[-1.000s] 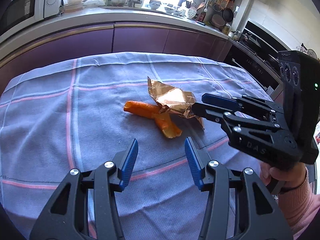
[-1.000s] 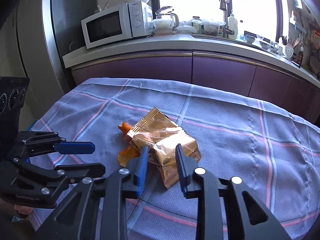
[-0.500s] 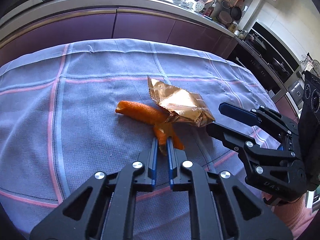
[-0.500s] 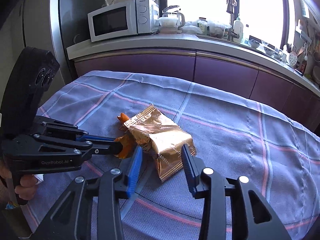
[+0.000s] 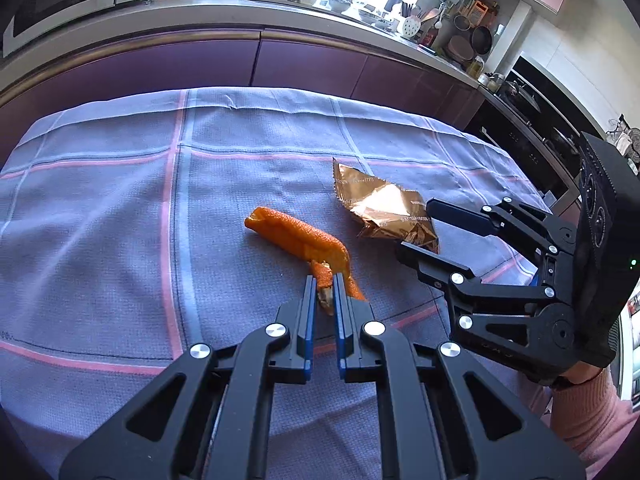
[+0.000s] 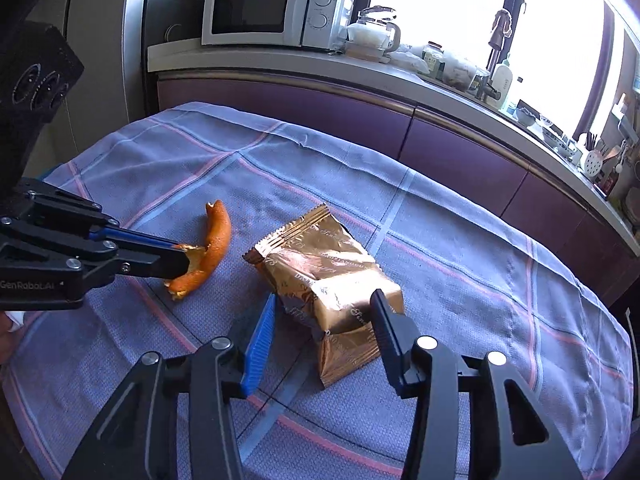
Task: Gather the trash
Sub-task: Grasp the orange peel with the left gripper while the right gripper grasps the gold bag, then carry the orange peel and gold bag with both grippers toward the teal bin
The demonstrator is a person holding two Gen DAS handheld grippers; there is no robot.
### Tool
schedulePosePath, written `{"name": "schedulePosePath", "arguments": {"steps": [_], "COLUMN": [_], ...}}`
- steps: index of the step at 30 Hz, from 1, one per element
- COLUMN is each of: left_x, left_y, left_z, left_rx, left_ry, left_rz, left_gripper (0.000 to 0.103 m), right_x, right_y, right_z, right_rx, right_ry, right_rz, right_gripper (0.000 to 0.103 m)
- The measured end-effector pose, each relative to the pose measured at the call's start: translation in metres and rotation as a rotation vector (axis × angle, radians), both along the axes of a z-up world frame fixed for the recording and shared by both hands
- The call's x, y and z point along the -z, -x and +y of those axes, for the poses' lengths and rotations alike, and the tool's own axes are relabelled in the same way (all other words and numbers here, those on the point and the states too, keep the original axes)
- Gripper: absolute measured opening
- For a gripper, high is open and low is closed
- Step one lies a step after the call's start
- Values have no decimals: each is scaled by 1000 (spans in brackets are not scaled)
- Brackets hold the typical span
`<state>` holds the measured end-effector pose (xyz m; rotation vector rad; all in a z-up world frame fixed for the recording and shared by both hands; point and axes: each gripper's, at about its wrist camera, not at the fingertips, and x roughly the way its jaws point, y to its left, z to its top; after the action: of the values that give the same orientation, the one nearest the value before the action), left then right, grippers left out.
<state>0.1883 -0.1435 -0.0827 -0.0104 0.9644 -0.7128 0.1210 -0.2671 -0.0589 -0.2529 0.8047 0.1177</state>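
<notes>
While the left claw (image 5: 323, 292) is pinching the near end of the orange peel (image 5: 298, 238) at centre frame, the right claw (image 6: 322, 320), closing, is straddling the gold wrapper (image 6: 332, 280) on the worktop (image 5: 100, 220), unpinched, and should be squeezing gently before lifting.

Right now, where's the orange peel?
The orange peel lies mid-tablecloth, left of the gold wrapper, its near end pinched by the left gripper.

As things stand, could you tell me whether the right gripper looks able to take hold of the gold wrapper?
Probably yes: the right gripper already straddles the gold wrapper with nothing between, its jaws just closing; the orange peel lies apart.
</notes>
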Motion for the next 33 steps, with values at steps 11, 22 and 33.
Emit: {"name": "schedulePosePath", "arguments": {"steps": [11, 22, 33], "left_x": [-14, -27, -40], "left_y": [23, 51, 86], "left_z": [31, 84, 140], "left_rx": [-24, -85, -154], "left_ry": [-7, 4, -23], "left_rz": [-67, -110, -170], "left_gripper": [8, 8, 8], "right_x": [-4, -27, -34], "right_y": [2, 23, 38], "right_z": [2, 26, 71], "right_rx": [3, -66, -162], "right_ry": [-39, -214, -356], "right_rz": [2, -46, -54], "right_gripper": [22, 21, 21]}}
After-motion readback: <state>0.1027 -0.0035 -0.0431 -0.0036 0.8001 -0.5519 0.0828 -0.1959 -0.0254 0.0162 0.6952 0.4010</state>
